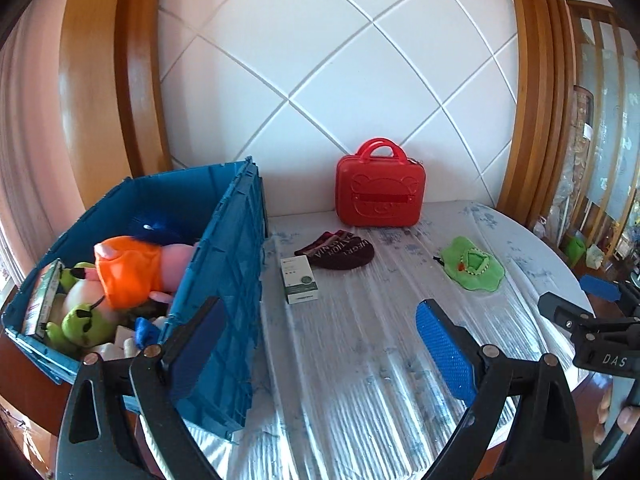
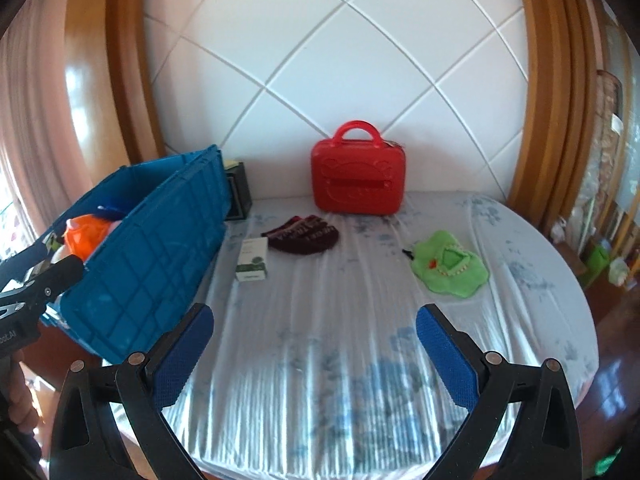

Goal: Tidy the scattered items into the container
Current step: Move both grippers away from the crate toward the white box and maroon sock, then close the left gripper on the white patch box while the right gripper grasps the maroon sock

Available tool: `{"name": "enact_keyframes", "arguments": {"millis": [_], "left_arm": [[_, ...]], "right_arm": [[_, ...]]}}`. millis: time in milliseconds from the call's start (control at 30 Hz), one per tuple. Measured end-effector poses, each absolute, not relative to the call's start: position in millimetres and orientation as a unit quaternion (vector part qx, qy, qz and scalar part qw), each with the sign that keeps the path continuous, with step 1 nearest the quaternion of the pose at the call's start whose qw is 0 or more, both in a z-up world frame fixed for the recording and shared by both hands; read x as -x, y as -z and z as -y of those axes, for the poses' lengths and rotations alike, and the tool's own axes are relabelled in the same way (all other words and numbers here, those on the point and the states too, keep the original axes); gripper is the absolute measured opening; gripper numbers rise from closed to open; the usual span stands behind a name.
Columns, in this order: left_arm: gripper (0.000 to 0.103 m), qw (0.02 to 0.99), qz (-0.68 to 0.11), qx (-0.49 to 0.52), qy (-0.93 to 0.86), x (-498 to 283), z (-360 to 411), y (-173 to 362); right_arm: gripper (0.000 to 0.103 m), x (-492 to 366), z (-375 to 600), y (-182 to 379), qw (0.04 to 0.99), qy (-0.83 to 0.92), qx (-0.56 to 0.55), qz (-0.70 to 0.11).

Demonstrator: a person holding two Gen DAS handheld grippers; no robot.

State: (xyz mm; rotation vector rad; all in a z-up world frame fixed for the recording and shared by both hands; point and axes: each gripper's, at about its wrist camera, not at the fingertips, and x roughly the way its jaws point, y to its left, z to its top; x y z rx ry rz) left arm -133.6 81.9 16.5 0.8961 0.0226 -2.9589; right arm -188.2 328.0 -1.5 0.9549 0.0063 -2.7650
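Note:
A blue crate (image 1: 224, 280) stands at the table's left, holding an orange and pink plush (image 1: 132, 272), green frog toys (image 1: 84, 320) and other items. On the table lie a small white box (image 1: 299, 280), a dark red knit hat (image 1: 340, 252) and a green plush pouch (image 1: 474, 266). A red carry case (image 1: 380, 196) stands upright at the back. My left gripper (image 1: 320, 312) is open and empty, its left finger beside the crate's wall. My right gripper (image 2: 315, 314) is open and empty over the table's front, short of the box (image 2: 252, 260), hat (image 2: 304, 236) and pouch (image 2: 450, 268).
The round table (image 2: 360, 380) wears a plastic-covered cloth and its edge curves away on the right. A dark box (image 2: 240, 192) stands behind the crate (image 2: 140, 256). A white tiled wall with wooden frames closes the back. A hand holds the left gripper's handle (image 2: 32, 280).

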Motion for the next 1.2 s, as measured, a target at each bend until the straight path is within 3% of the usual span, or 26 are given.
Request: {"name": "enact_keyframes", "arguments": {"millis": [567,1200], "left_arm": [[0.097,-0.018,-0.035,-0.421,0.906,290,-114,125],[0.097,0.107,-0.085,-0.510,0.849,348,-189,233]], "right_arm": [[0.103,292,-450,111,-0.040,0.890,-0.451,0.051],[0.103,458,-577,224,0.035,0.836,-0.545,0.050]]}}
